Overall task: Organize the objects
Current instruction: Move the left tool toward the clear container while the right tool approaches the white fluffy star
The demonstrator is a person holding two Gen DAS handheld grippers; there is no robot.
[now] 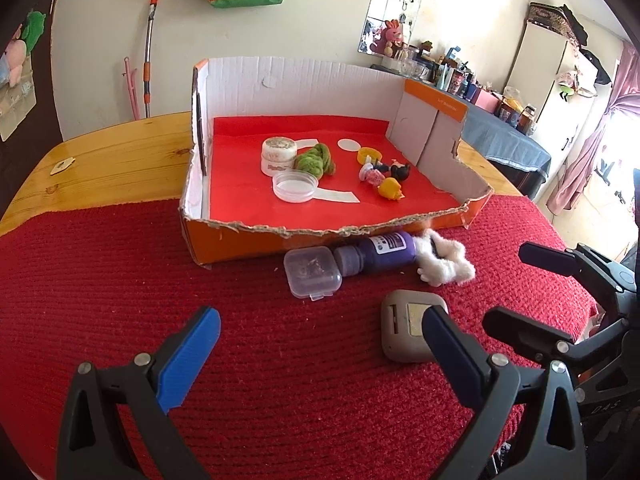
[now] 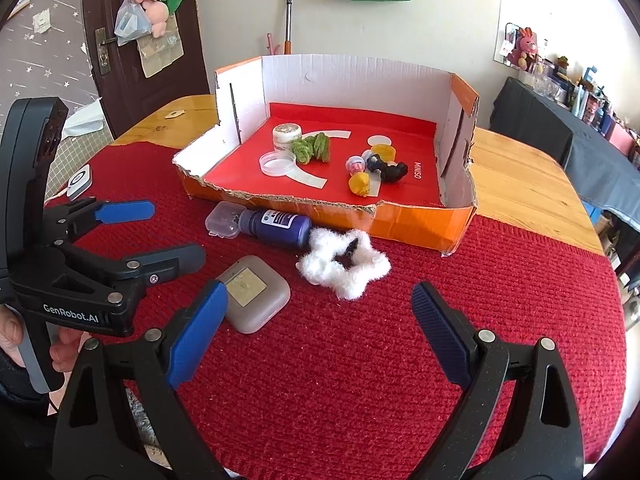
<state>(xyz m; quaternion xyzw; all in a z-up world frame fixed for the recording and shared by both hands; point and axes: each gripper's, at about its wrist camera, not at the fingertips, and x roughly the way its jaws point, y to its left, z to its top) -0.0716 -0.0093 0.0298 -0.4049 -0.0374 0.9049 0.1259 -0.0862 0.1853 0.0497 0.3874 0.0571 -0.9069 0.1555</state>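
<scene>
A red knitted cloth [image 1: 100, 280] covers the near table, and the torn orange box [image 1: 256, 240] sits at its far edge with toys inside. Both grippers hover low: left gripper [image 1: 320, 344] spread wide and empty, right gripper [image 2: 320, 316] just as wide, nothing between its jaws. Against the box's near wall lie the purple bottle [image 2: 280, 228], the white scrunchie [image 2: 348, 268], the clear case [image 2: 222, 220]. Nearest, the grey case [image 2: 256, 296].

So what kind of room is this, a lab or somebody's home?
Most likely a lived-in home. Plush toys hang on the door, a wall mirror sits above a cluttered sideboard, and the work happens on a wooden table.
</scene>
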